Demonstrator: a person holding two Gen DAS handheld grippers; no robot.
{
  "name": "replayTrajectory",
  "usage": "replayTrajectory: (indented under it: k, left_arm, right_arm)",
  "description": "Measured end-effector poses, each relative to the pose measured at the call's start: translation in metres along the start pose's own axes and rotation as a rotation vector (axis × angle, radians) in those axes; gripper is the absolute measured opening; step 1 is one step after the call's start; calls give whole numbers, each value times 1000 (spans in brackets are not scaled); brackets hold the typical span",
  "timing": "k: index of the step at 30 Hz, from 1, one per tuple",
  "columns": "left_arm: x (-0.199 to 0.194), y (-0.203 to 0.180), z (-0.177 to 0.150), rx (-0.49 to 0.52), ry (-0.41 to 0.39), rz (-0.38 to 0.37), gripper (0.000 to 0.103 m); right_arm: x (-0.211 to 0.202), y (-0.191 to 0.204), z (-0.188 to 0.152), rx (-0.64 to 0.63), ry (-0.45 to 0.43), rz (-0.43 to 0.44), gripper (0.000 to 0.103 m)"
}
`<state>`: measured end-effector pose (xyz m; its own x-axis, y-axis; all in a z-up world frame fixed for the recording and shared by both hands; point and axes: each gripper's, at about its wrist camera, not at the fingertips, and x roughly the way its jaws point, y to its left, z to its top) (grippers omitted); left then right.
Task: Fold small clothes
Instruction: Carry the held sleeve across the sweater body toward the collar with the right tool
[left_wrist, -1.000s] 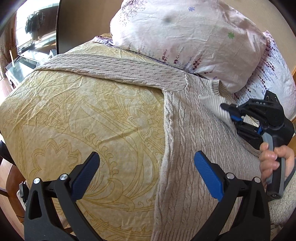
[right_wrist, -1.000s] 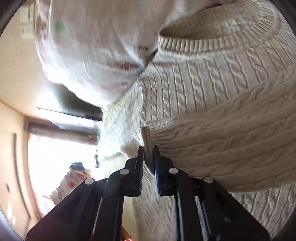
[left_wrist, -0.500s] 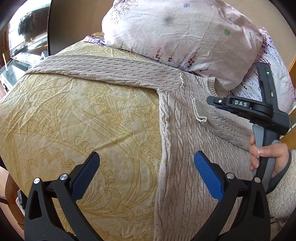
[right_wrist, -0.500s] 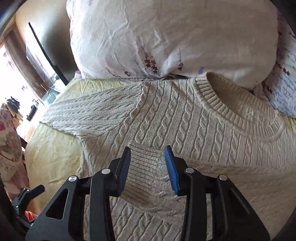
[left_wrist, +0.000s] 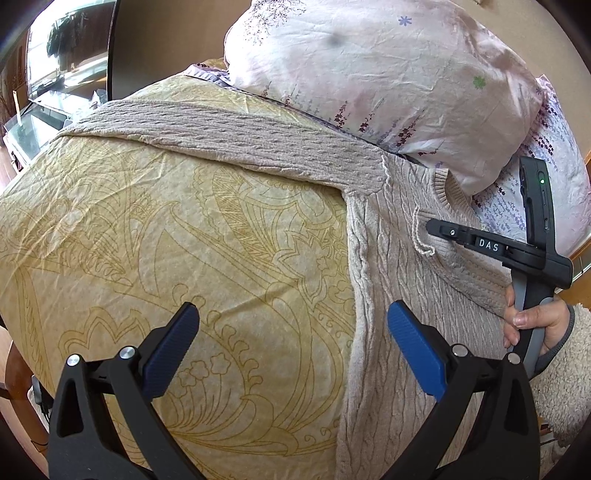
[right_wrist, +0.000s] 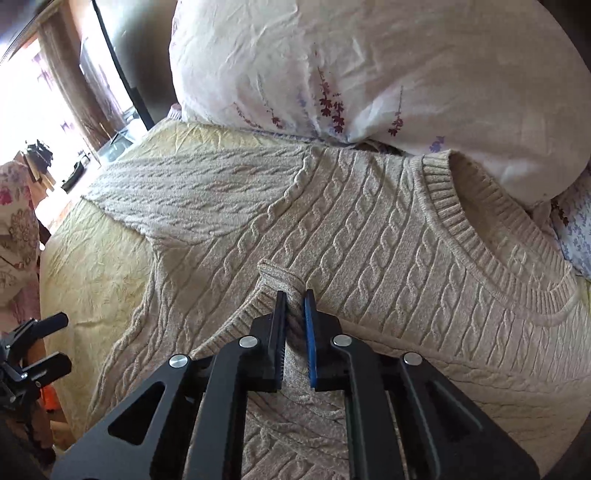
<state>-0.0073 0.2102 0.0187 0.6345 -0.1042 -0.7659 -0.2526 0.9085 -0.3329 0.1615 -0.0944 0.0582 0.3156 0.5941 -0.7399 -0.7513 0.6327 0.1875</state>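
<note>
R gripper (right_wrist: 294, 299) pinches sweater cuff (right_wrist: 280, 275).

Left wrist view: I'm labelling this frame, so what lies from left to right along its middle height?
Yellow patterned bedspread → cable-knit sweater → right hand-held gripper, shut on the sweater's folded-over sleeve cuff.

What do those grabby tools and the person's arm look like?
Both are black plastic. The left tool has blue ribbed pads and silver bolts. The right tool has white letters "DAS", a grey handle and a green light. The arm wears a fluffy cream sleeve.
</note>
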Motion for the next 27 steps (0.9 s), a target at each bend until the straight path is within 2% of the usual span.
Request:
replayTrajectory:
  k: [5,11,14,17,20,24,27]
  left_arm:
    - [6,-4,2,15,17,-11,101]
    - [9,-2,3,17,25,-10,101]
    - [9,2,4,4,25,-5,101]
    - [7,6,3,-9,20,-3,101]
    - [3,9,5,-16,8,-3,101]
    - [1,14,10,-39,3,-19,101]
    - [2,18,16,-72,17,-43,101]
  right_arm:
    - [-13,-11,26,83,-100,1,9]
    - [12,-9,45,132,-112,-17,9]
    - [26,-13,45,185,-104,-42,10]
    - [38,-15,42,200,-35,-30,13]
    - [21,-17,36,239,-89,14,24]
    - [-2,-11,25,227,-156,66,25]
    - [3,9,16,138,-134,38,26]
